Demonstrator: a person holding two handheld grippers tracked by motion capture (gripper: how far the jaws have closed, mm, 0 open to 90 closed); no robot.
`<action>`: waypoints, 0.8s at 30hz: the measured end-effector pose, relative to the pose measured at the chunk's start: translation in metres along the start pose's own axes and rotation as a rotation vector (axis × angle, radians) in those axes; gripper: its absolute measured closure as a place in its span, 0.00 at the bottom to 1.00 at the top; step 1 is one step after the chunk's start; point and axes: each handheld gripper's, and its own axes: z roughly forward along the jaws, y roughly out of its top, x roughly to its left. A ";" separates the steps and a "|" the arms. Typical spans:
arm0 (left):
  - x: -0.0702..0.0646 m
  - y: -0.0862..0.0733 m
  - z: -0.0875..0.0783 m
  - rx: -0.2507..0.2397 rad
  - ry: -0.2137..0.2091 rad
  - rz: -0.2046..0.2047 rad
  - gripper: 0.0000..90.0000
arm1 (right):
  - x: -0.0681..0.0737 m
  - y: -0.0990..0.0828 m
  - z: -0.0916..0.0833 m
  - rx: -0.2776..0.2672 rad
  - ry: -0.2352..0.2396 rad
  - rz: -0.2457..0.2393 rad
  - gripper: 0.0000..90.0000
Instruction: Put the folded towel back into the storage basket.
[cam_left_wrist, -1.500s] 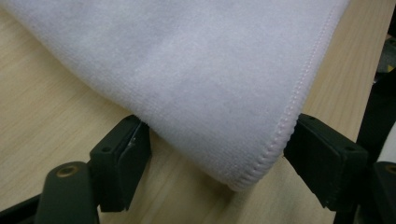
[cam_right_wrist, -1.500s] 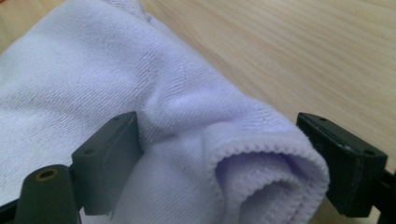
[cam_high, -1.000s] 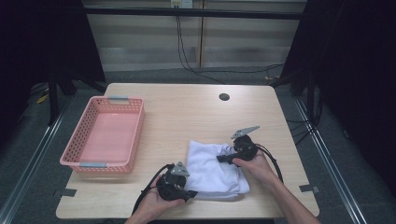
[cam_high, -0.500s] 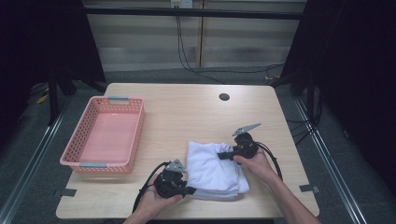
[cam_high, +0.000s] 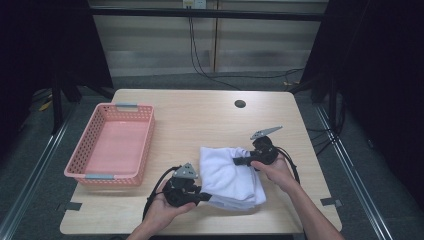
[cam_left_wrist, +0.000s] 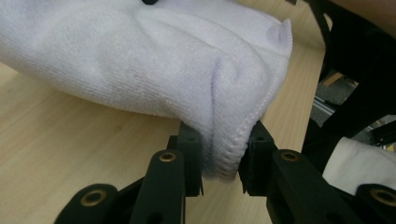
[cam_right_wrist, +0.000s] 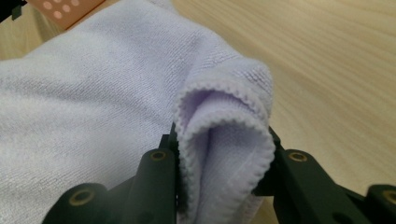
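A folded white towel (cam_high: 229, 175) lies on the wooden table (cam_high: 200, 120), near its front edge. My left gripper (cam_high: 206, 197) is at the towel's near left corner. In the left gripper view its jaws (cam_left_wrist: 223, 158) have just been closing and now pinch the stitched edge of the towel (cam_left_wrist: 154, 60), which is raised slightly off the wood. My right gripper (cam_high: 239, 161) is at the towel's far right corner. Its jaws (cam_right_wrist: 222, 154) have also just been closing and squeeze a folded hem of the towel (cam_right_wrist: 93, 107).
A pink plastic basket (cam_high: 85, 150) stands on the left side of the table with nothing in it. A small dark round hole (cam_high: 240, 104) sits at the back right. Black cables trail from both grippers toward the front edge.
Both pairs of jaws have closed onto the towel's corners. The left gripper has risen a little, lifting its corner. The right hand has stayed where it was.
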 end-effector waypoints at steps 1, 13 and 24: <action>0.000 0.002 -0.002 0.000 0.009 0.008 0.82 | 0.000 0.002 -0.002 0.001 -0.005 -0.001 0.76; 0.017 0.016 -0.036 -0.087 0.015 -0.015 0.82 | 0.009 0.049 -0.012 -0.038 -0.002 -0.047 0.76; 0.034 0.018 -0.067 -0.114 0.065 -0.014 0.82 | 0.015 0.088 -0.004 -0.063 0.038 -0.078 0.76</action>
